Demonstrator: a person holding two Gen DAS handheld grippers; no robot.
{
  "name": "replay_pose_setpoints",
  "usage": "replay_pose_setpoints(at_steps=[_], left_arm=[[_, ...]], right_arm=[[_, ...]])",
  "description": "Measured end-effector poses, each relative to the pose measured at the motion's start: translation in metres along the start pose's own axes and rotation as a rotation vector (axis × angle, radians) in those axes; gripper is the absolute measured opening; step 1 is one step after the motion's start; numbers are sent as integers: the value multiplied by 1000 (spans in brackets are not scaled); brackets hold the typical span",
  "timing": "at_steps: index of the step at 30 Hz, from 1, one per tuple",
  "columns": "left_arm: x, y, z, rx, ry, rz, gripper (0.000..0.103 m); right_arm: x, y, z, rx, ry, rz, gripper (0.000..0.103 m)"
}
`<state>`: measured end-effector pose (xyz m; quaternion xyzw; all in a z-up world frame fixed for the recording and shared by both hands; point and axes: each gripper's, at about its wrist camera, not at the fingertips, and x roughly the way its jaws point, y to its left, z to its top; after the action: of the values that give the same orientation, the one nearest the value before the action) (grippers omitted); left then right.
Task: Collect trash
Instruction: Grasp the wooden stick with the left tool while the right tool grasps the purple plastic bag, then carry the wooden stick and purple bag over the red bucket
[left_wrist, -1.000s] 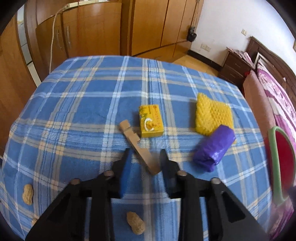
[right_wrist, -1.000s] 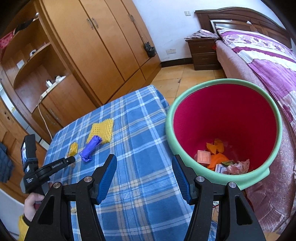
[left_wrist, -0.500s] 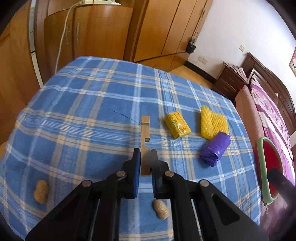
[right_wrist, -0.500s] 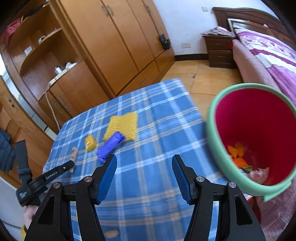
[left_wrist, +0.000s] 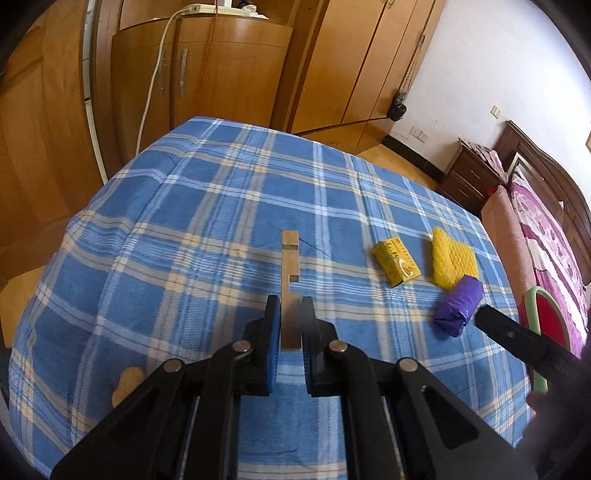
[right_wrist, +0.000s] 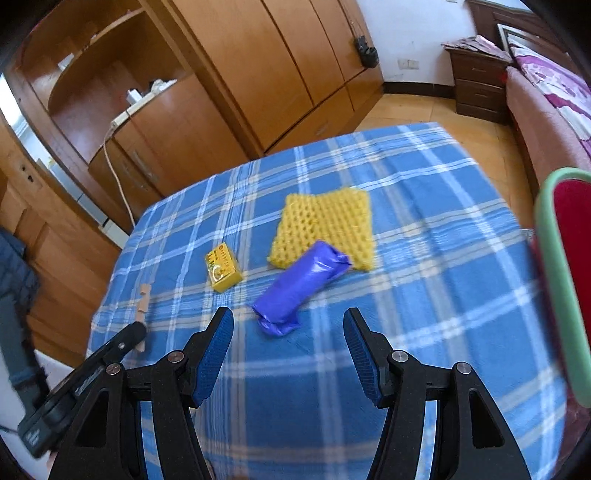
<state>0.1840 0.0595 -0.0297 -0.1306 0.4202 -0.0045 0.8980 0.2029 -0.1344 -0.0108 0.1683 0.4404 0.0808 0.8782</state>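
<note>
Since a second ago: left gripper (left_wrist: 290, 317) now clamped on the wood strip (left_wrist: 289, 273), then lying loose between parted jaws; right gripper (right_wrist: 288, 332) swung off the bin (right_wrist: 561, 280) and over the table (right_wrist: 424, 258), jaws as wide as before.

Blue plaid table filling both views. Behind it, wooden wardrobes (right_wrist: 258, 74) along the wall. Bin at the table's right edge, green rim and red inside, cut off by the frame in the right wrist view, a sliver of it (left_wrist: 543, 314) in the left wrist view.

Yellow mesh (right_wrist: 325, 225) flat on the cloth, far side of the table. Purple bundle (right_wrist: 299, 288) lying aslant, its upper end overlapping the mesh, its lower end just ahead of the right gripper's open, empty jaws, roughly centred between them. Yellow box (right_wrist: 223, 267) left of the bundle, apart from it.

Wood strip pinched at its near end by the left gripper, jaws closed on it, notched far end sticking out forward over the cloth; whether lifted clear of the cloth, cannot tell. In the right wrist view, strip (right_wrist: 142, 299) at the table's left edge, the left gripper's tip on it.

Peanut (left_wrist: 127, 382) on the cloth, left of the left gripper, partly hidden by its arm.
</note>
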Motion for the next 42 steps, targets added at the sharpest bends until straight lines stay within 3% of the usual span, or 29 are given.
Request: replay_pose_setpoints(at_steps=[7,9,11,15,29,42], left_arm=[[2,6,-1,-12,2,5,10],[2,6,-1,-11,2,6,10],[2,5,-1,-10,2,4,10],[-1,3,-2,-7,0,-3,10],[-36,-28,-9,39,-29,-78,10],[-57,-91,-20,142,0,-195,10]], right_arm=[[30,4,4,14,27,-57,61],[28,3,3,11,9,-68,45],[30,1,3,23,18,-40,35],[25,1,1,14,14,-21,25],[-47,-12,-16,19,-97,13,23],[-126,-55,-33,82,-230,-16,23]])
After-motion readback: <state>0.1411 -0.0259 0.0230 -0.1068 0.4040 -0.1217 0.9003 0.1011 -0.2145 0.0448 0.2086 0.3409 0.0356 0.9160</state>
